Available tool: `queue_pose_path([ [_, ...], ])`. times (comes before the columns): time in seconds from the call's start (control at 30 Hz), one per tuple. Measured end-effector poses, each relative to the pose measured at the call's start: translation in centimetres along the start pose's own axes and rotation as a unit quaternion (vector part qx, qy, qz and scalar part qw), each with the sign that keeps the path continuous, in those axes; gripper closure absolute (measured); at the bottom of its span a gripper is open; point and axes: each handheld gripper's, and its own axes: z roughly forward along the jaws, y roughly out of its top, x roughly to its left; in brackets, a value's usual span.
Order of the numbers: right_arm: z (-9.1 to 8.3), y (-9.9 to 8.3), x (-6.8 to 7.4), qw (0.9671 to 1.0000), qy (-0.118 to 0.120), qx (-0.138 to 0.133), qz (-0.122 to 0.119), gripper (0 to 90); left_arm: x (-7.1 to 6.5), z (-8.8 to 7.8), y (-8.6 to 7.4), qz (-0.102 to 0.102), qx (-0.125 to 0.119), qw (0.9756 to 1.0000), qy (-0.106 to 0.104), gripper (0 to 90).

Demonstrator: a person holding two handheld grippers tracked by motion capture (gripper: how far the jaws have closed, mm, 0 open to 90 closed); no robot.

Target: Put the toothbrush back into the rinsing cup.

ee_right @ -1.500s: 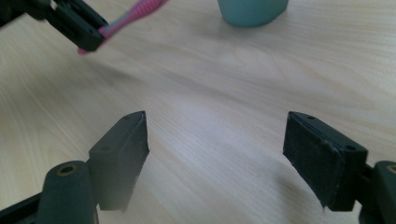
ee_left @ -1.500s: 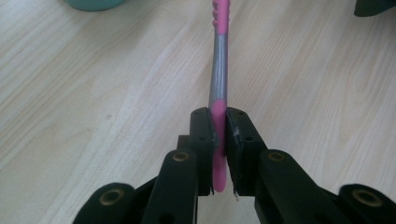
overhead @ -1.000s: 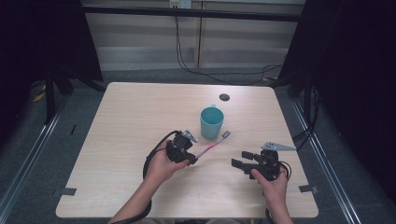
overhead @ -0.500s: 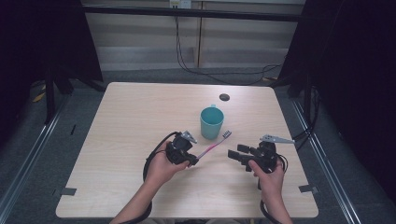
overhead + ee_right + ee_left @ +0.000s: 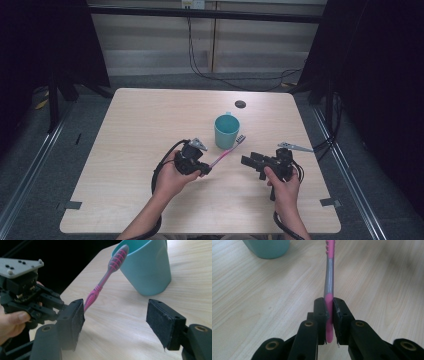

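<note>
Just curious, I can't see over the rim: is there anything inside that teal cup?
From above, the teal cup looks empty. The pink toothbrush is outside it, beside its rim, clamped in the left tool. The near inner wall is hidden by the rim.

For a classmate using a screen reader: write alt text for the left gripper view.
The left tool clamps the pink end of a pink-and-grey toothbrush, which points away over the pale wooden table. A teal cup stands at top left.

Toothbrush [image 5: 329,277] pink with a grey band; cup [image 5: 227,131] teal; table [image 5: 135,130] pale wood grain; tongs [image 5: 115,325] black.
</note>
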Motion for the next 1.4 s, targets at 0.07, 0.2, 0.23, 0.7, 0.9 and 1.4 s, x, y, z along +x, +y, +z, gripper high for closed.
queue_pose_path([
  [0.07, 0.1, 0.1, 0.0, 0.9999, 0.004, -0.006, 0.007, 31.3, 0.0, 0.0, -0.1, -0.002, -0.004, 1.0000, -0.002, 82.1],
  [0.2, 0.5, 0.3, 0.0, 0.9996, 0.013, -0.013, 0.020, 34.3, -0.1, 0.0, -0.2, -0.008, -0.010, 0.9999, -0.004, 82.1],
  [0.23, 0.5, 0.3, 0.1, 0.9996, 0.014, -0.013, 0.020, 35.3, -0.1, 0.0, -0.2, -0.006, -0.011, 0.9999, -0.005, 82.0],
  [0.7, 1.5, 1.0, 0.8, 0.9990, 0.027, -0.026, 0.026, 47.2, -1.1, 0.1, 0.3, 0.005, -0.024, 0.9996, -0.015, 82.0],
  [0.9, 1.8, 1.4, 1.2, 0.9988, 0.026, -0.030, 0.028, 52.4, -1.4, 0.4, 0.2, 0.004, -0.029, 0.9994, -0.019, 82.0],
  [1.4, 2.1, 1.9, 1.5, 0.9983, 0.030, -0.040, 0.030, 69.8, -1.5, 0.6, 0.0, 0.008, -0.039, 0.9989, -0.023, 82.0],
])
